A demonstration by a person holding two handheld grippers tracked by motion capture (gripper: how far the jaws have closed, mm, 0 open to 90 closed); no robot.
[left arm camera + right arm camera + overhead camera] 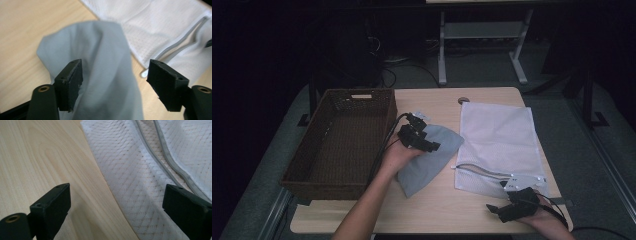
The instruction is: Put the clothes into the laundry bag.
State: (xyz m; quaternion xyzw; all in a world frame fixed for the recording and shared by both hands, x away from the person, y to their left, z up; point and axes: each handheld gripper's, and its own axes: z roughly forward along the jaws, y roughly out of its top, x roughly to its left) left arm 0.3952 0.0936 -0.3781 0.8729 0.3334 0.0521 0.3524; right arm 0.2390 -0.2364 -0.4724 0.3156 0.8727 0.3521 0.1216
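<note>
A grey cloth (432, 157) lies crumpled on the wooden table (437, 210), between a wicker basket and a white mesh laundry bag (499, 135). My left gripper (430, 143) hovers over the cloth's upper part. In the left gripper view its jaws stand apart with the grey cloth (105, 57) lying between and below them, not pinched; the left gripper (115, 82) is open. The mesh bag (160, 25) lies just beyond. My right gripper (502, 204) rests near the table's front right, open, by the bag's zippered lower edge. In the right gripper view the right gripper (116, 202) spans the mesh bag (140, 170) edge.
A dark wicker basket (337, 93) stands at the table's left, its inside dim. A round cable hole (463, 100) sits at the table's far edge. Desk legs and cables stand on the dark floor behind. Bare wood runs along the front edge.
</note>
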